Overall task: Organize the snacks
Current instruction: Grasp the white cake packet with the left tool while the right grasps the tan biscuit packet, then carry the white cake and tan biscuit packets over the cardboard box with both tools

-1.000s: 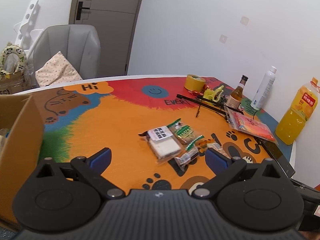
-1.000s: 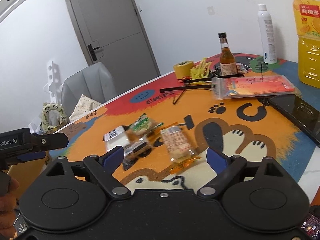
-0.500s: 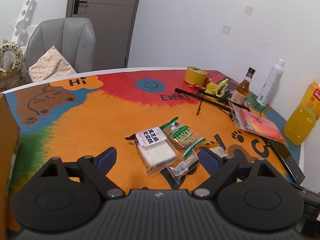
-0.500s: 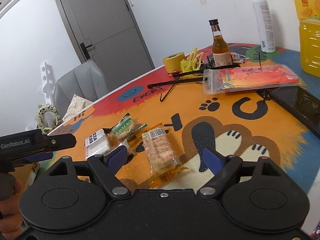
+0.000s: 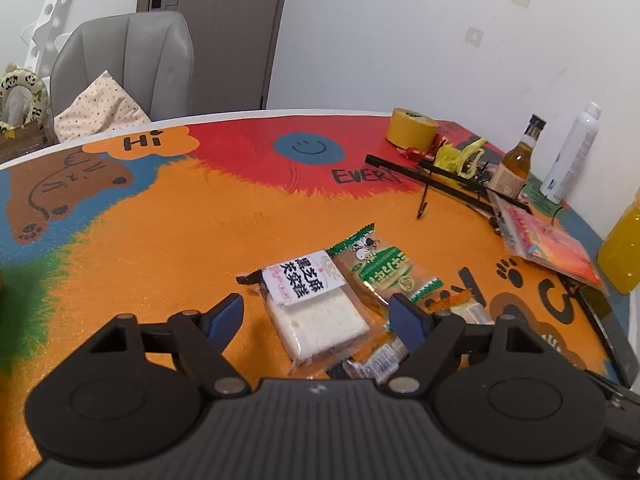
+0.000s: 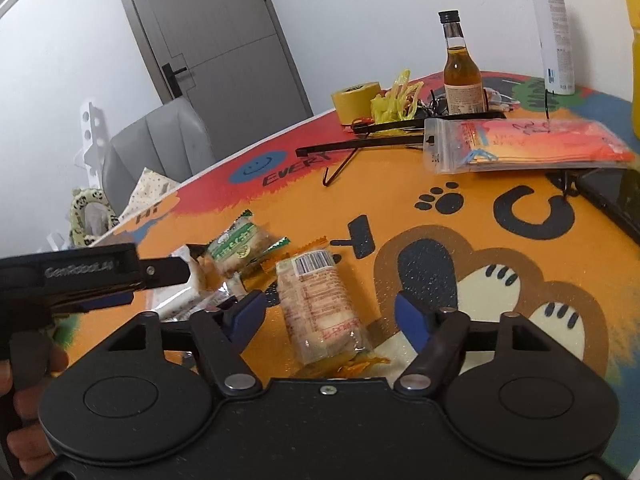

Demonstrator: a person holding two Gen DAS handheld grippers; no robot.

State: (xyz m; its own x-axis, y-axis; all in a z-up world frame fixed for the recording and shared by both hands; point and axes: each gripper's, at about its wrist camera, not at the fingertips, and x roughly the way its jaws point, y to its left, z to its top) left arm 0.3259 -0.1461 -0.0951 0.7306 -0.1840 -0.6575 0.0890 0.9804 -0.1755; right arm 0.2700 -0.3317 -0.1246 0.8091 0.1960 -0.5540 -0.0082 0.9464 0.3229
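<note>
The left hand-held gripper [image 5: 316, 316] is being closed around the white cake packet [image 5: 316, 304] on the counter [image 5: 160, 248], pads not yet touching; the overlapping green-wrapped cake [image 5: 380, 268] risks being dragged. The right hand-held gripper [image 6: 328, 312] is being closed, untouching, around the orange-wrapped biscuit packet [image 6: 320, 304].

table [image 5: 168, 240] | snack packets [image 5: 316, 304] | tape roll [image 5: 410, 133] | bottles [image 6: 460, 68]

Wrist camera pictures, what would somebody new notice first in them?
Probably the loud cartoon tablecloth, orange with paw prints and a smiley, covering the table. Next, the cluster of wrapped snacks near its middle: a white cake pack between the closing jaws of the left gripper, not yet pinched, and an orange-wrapped biscuit pack between those of the right gripper. Bottles and a yellow tape roll stand along the far edge.
</note>
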